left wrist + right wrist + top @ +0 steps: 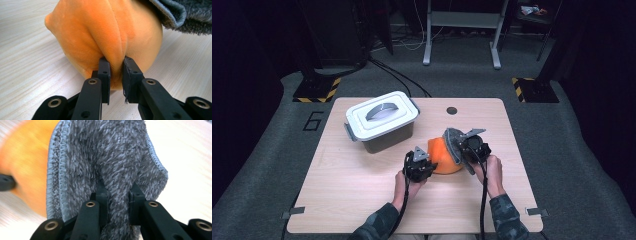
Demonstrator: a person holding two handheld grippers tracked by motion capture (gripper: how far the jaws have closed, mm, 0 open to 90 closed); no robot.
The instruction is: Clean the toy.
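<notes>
Roughly, by item:
plush: soft, light, squashy; grab a fold.
cloth: limp, fuzzy; take the hem.
left gripper: pinching a plush fold.
right gripper: pinching cloth.

I see the surface evenly lit from above against a dark room, the left gripper view sharp, and the right gripper view smeared with blur at its left edge.

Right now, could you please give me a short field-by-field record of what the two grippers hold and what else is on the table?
left gripper: shut on a fold of the orange plush
right gripper: shut on the grey cloth
cloth position: against the plush's right side
lidded box: far left on the table, lid on, untouched
</notes>
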